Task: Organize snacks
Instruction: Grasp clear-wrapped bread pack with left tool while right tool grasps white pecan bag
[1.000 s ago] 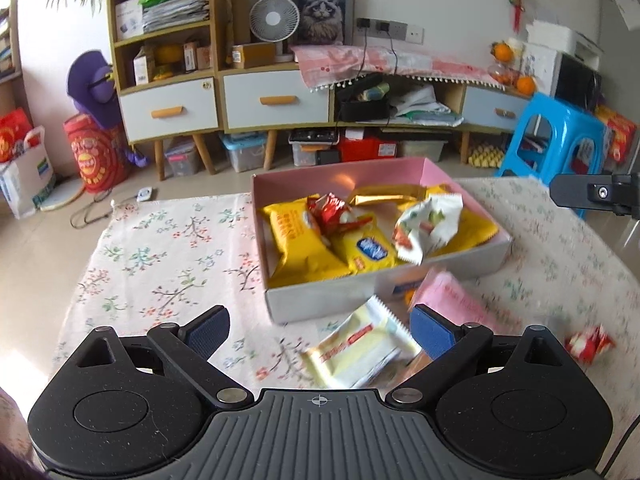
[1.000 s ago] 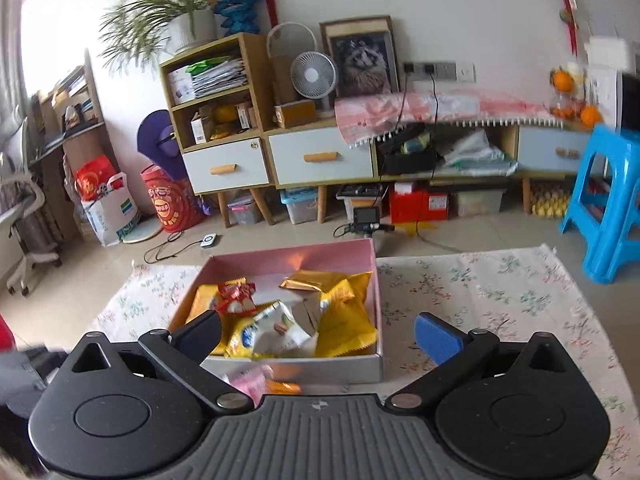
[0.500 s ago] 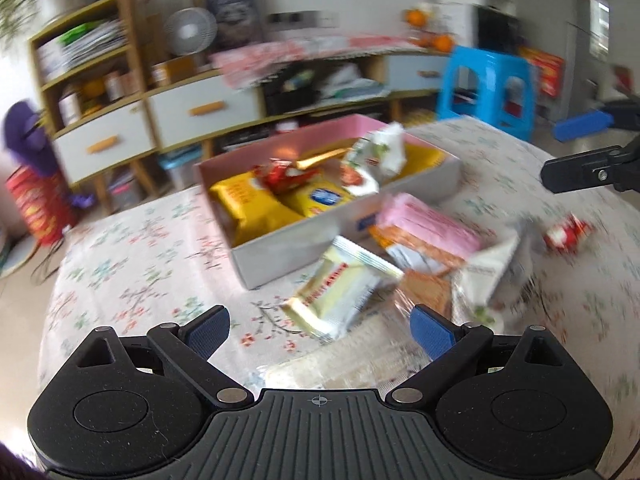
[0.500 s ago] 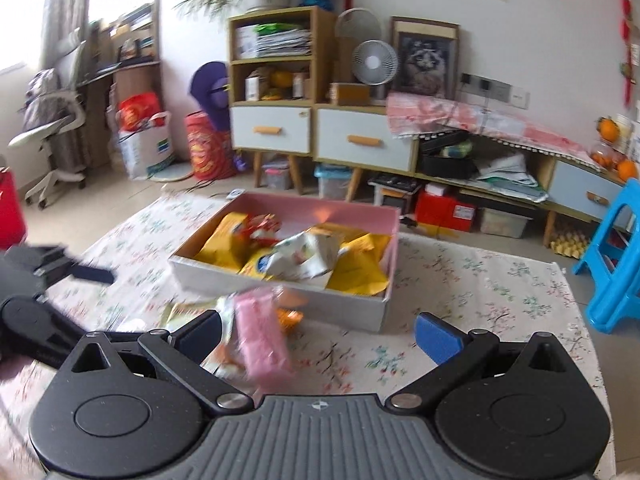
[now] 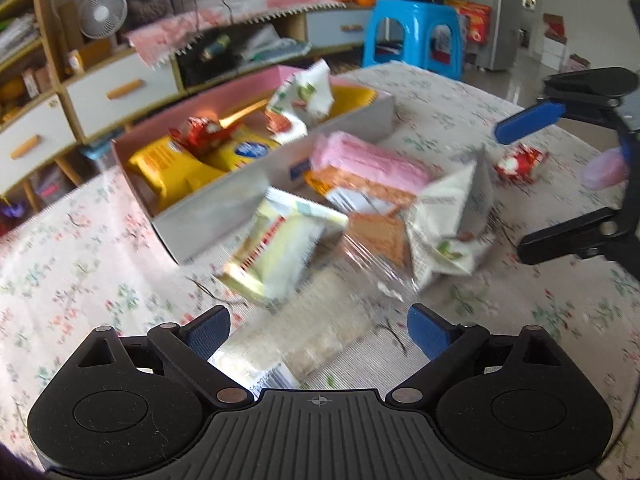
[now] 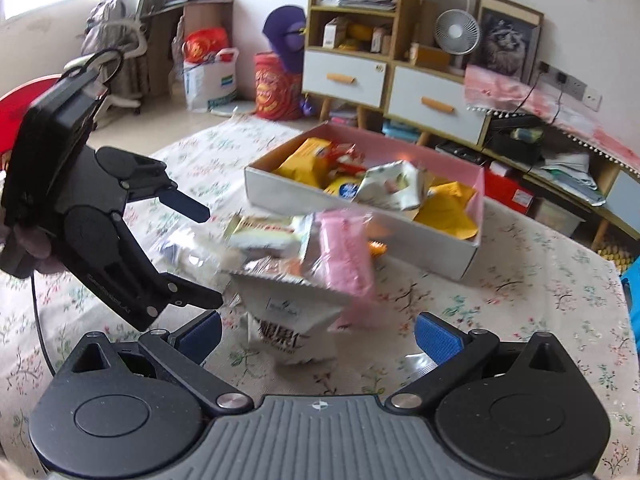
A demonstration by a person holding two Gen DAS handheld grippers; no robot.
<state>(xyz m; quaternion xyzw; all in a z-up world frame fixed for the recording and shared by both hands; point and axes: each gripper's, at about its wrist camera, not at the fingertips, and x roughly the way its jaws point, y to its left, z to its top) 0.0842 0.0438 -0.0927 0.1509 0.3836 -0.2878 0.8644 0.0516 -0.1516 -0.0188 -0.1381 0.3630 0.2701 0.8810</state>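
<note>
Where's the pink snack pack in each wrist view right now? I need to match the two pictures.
Left wrist: the pink snack pack lies right of centre, on the pile just in front of the box's near wall.
Right wrist: the same pack sits at centre, atop the pile, ahead of the open fingers.
Shared landmark: the pink-lined box of yellow packets, right behind the pack in both.

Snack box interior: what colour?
Pink inside the snack box, grey-white outside; clearest in the left wrist view.

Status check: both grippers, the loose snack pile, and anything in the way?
Left gripper open, empty. Right gripper open, empty. Snack pile loose beside the box. Nothing between the grippers and the pile.
</note>
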